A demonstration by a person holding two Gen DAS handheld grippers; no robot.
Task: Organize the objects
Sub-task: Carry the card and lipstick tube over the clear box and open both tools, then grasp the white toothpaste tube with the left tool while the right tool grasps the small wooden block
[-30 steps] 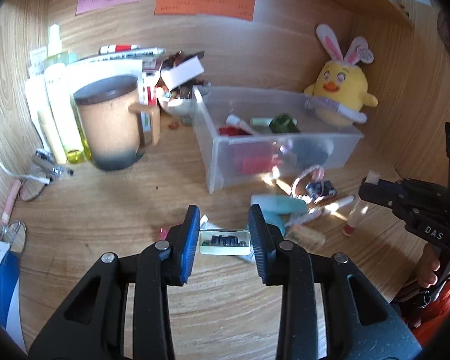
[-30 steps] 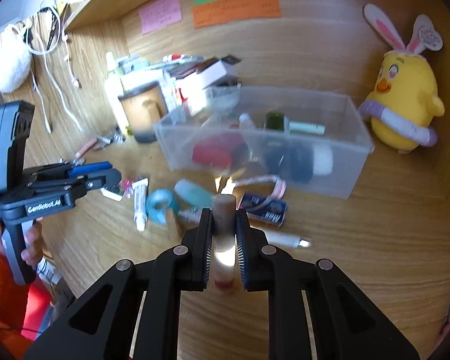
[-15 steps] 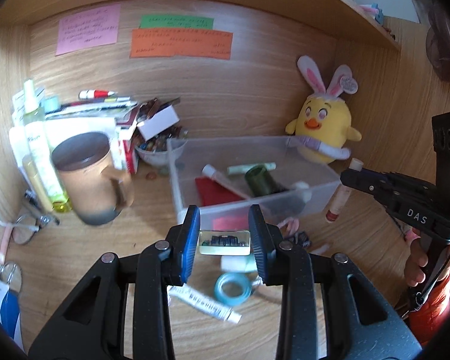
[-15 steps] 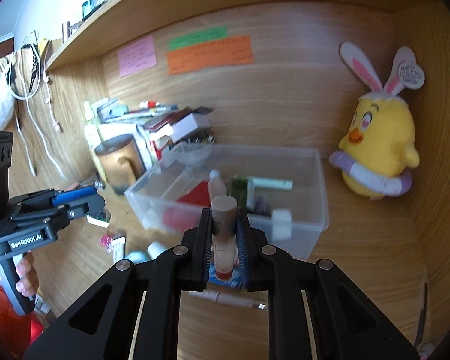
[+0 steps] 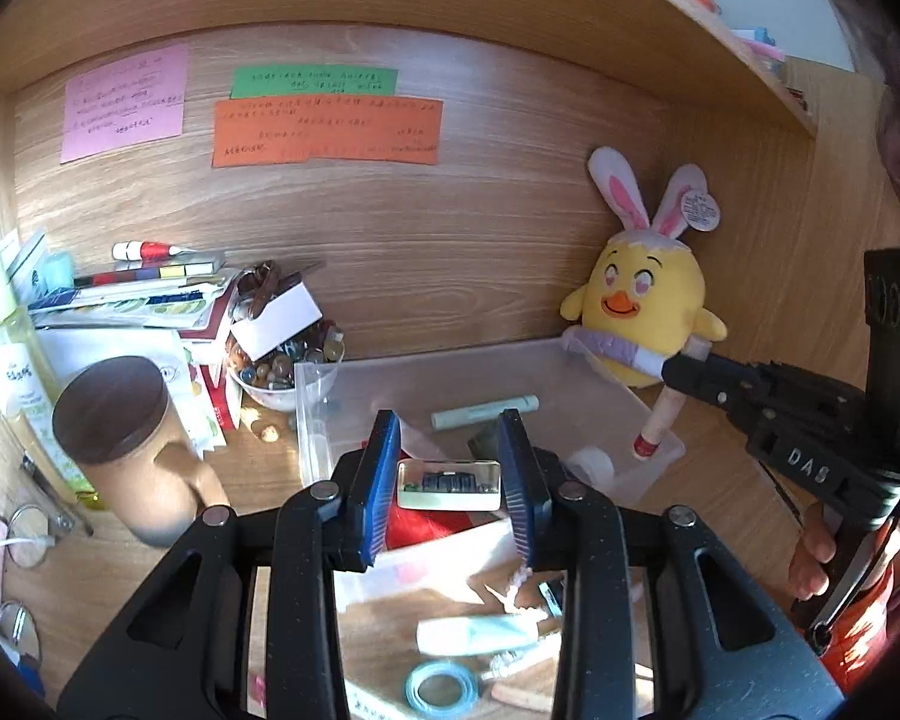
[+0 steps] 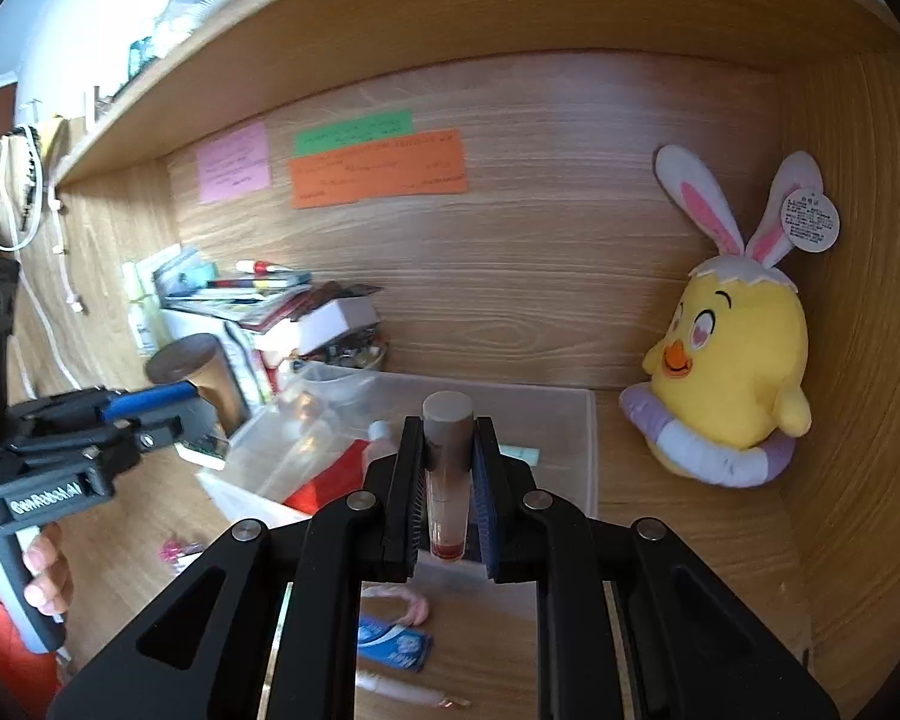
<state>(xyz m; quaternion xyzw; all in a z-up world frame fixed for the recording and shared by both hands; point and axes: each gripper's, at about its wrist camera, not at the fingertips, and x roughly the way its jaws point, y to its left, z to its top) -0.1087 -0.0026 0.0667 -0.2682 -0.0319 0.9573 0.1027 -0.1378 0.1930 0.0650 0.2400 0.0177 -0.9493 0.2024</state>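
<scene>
My left gripper is shut on a small flat pale-green case with a dark inset, held above the near edge of the clear plastic bin. My right gripper is shut on an upright clear tube with a tan cap and red base, held over the bin's near right side; the tube also shows in the left wrist view. The bin holds a mint tube, a red item and other pieces. The left gripper shows in the right wrist view.
A yellow chick plush with bunny ears stands right of the bin. A tan lidded mug, bottles, a paper stack and a bead bowl are on the left. A tape ring, tubes and a blue packet lie on the desk in front.
Both grippers rose from the desk and moved forward over the bin, each carrying its object. The loose items on the desk fell below and behind them.
</scene>
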